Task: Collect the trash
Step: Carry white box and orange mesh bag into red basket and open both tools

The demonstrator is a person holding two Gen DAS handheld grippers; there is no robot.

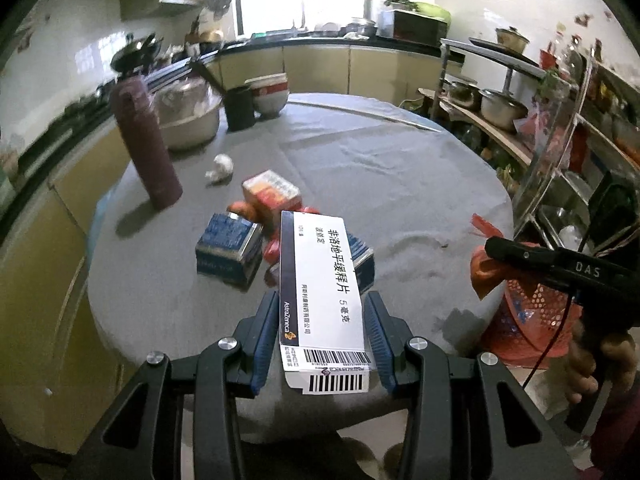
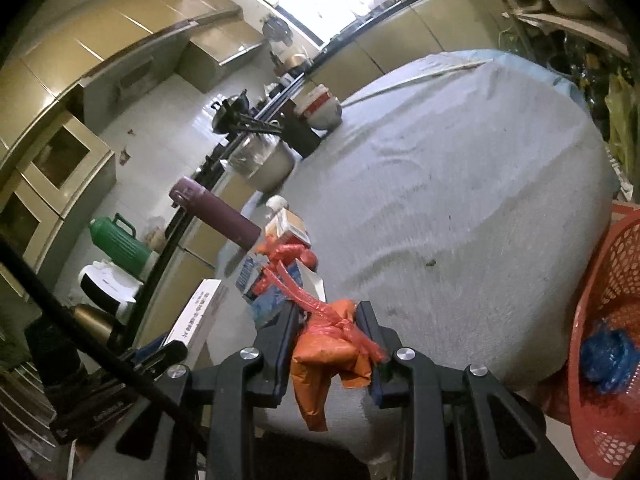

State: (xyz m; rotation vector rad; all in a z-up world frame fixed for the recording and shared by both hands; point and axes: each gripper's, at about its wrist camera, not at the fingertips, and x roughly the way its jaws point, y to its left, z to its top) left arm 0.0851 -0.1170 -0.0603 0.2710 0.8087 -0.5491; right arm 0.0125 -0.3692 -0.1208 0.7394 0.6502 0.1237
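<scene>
My left gripper [image 1: 322, 306] is shut on a white medicine box [image 1: 320, 280] with black print and holds it above the near edge of the round table [image 1: 400, 184]. My right gripper [image 2: 328, 314] is shut on a crumpled orange plastic bag [image 2: 328, 356] over the table's near edge; that bag also shows in the left wrist view [image 1: 486, 272]. On the table lie a blue box [image 1: 228, 248], an orange-and-white carton [image 1: 272, 194], red wrappers [image 1: 272, 248] and a white paper wad [image 1: 220, 168]. A red mesh basket [image 2: 600, 320] holding a blue bag [image 2: 608, 356] stands at the right.
A maroon flask [image 1: 146, 144] stands on the table's left, with a metal pot [image 1: 188, 116], a black cup [image 1: 240, 108] and stacked bowls [image 1: 272, 94] behind it. Kitchen counters run along the left and back. A shelf rack [image 1: 560, 120] with pots stands at the right.
</scene>
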